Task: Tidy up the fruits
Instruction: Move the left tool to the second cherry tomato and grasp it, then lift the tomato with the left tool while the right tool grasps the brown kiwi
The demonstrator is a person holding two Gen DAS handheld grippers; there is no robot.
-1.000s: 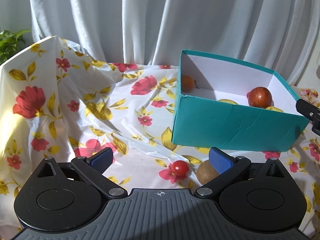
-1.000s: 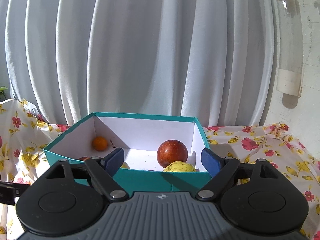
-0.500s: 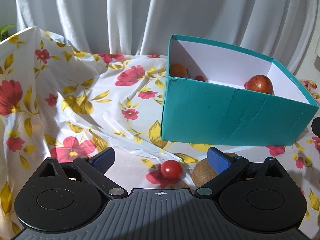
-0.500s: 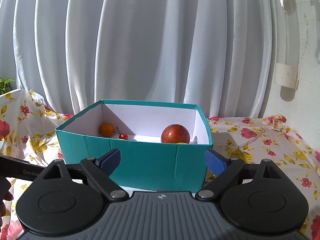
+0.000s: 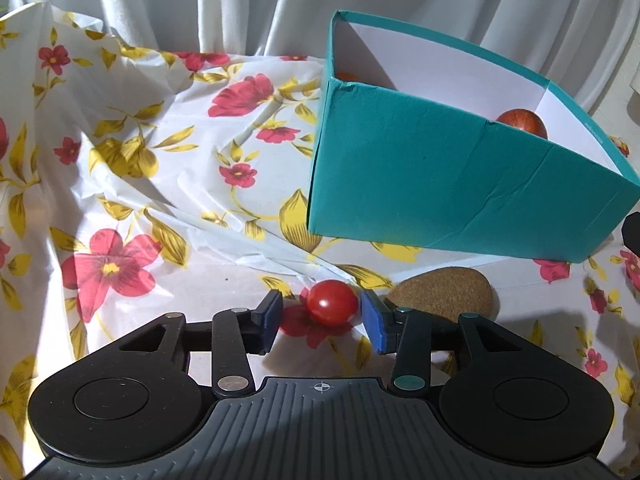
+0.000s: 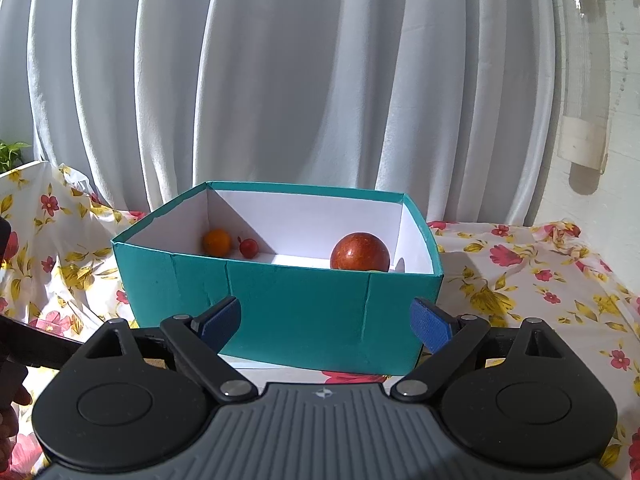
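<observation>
A small red cherry tomato (image 5: 332,303) lies on the floral cloth in front of the teal box (image 5: 460,184). My left gripper (image 5: 322,316) is low around it, jaws partly closed; the right pad touches or nearly touches it, the left pad stands a little apart. A brown kiwi (image 5: 444,294) lies just right of the tomato. My right gripper (image 6: 326,322) is open and empty, held back from the box (image 6: 304,312). Inside the box are a red apple (image 6: 359,251), a small orange (image 6: 216,241) and a cherry (image 6: 249,247).
The floral cloth (image 5: 132,168) is creased and rises at the left. White curtains (image 6: 280,80) hang behind. A plastic bottle (image 6: 584,80) is fixed to the right wall. A green plant (image 6: 10,154) shows at the far left.
My left gripper has moved down and forward to the tomato and its jaws have narrowed around it. My right gripper has drawn back and risen a little from the box.
</observation>
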